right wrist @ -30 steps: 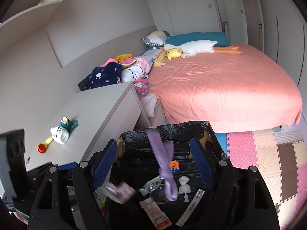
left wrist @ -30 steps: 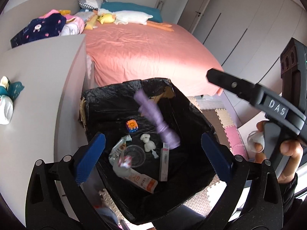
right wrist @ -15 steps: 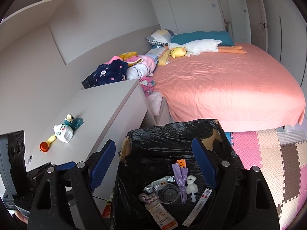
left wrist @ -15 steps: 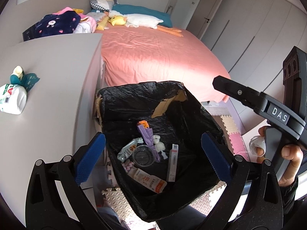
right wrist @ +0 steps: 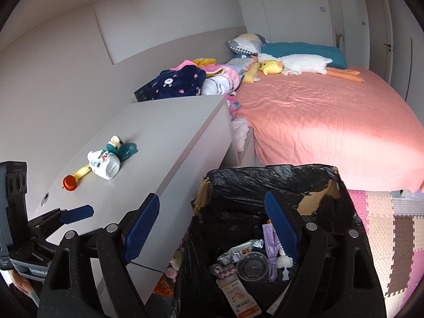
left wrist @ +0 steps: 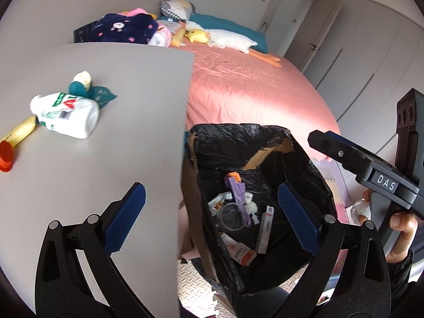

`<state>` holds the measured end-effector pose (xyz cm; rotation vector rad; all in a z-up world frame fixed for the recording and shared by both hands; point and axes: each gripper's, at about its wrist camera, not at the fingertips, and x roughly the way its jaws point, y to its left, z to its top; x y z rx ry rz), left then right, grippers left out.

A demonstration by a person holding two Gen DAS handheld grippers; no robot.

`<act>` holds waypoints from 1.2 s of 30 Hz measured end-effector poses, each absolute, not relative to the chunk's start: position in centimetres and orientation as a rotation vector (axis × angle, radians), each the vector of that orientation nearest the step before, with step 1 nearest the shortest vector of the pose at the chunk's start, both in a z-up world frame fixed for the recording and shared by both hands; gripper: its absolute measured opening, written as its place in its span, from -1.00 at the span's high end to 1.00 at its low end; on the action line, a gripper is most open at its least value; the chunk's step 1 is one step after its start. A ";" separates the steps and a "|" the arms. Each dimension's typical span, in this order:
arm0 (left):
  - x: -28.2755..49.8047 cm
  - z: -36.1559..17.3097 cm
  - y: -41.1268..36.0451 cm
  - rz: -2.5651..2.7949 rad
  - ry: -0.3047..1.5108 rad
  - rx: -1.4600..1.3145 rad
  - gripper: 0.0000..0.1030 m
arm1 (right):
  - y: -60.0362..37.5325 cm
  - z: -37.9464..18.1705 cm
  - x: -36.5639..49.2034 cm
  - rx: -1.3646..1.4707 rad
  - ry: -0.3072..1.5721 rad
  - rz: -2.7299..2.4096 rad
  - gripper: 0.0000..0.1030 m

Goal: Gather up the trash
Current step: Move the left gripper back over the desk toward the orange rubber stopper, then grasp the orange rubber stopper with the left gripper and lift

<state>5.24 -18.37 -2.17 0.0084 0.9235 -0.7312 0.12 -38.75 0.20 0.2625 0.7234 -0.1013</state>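
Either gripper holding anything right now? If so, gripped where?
Nothing held. Left gripper and right gripper both stand open and bare above the trash bin.

Bin liner [left wrist: 225, 143]: glossy black. Wrapper [left wrist: 239, 193] inside: lilac. Bedspread [right wrist: 331, 122]: salmon pink. Cabinet top [left wrist: 106, 159]: matt grey. Bottle [left wrist: 69, 115]: white (green and red print). Floor mat [right wrist: 392, 228]: pink, cream, brown squares. Gripper pads [left wrist: 124, 220]: blue.

— Your left gripper [left wrist: 209, 213]: how are the jaws?
— Spread wide, nothing between them.
— And your right gripper [right wrist: 212, 224]?
— Same, jaws wide apart; your right hand [left wrist: 397, 235] wraps its handle.
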 end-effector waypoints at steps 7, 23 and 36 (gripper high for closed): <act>6.2 -2.3 -15.4 -0.669 0.910 -0.008 -0.88 | -36.0 -0.2 2.2 0.241 0.746 -0.052 -0.59; 9.5 -3.2 -7.9 -0.525 0.911 -0.084 -0.88 | -30.3 -1.3 7.5 0.167 0.804 0.044 -0.60; 12.3 -4.0 -2.8 -0.413 0.916 -0.139 -0.88 | -26.9 -2.0 11.5 0.125 0.818 0.111 -0.60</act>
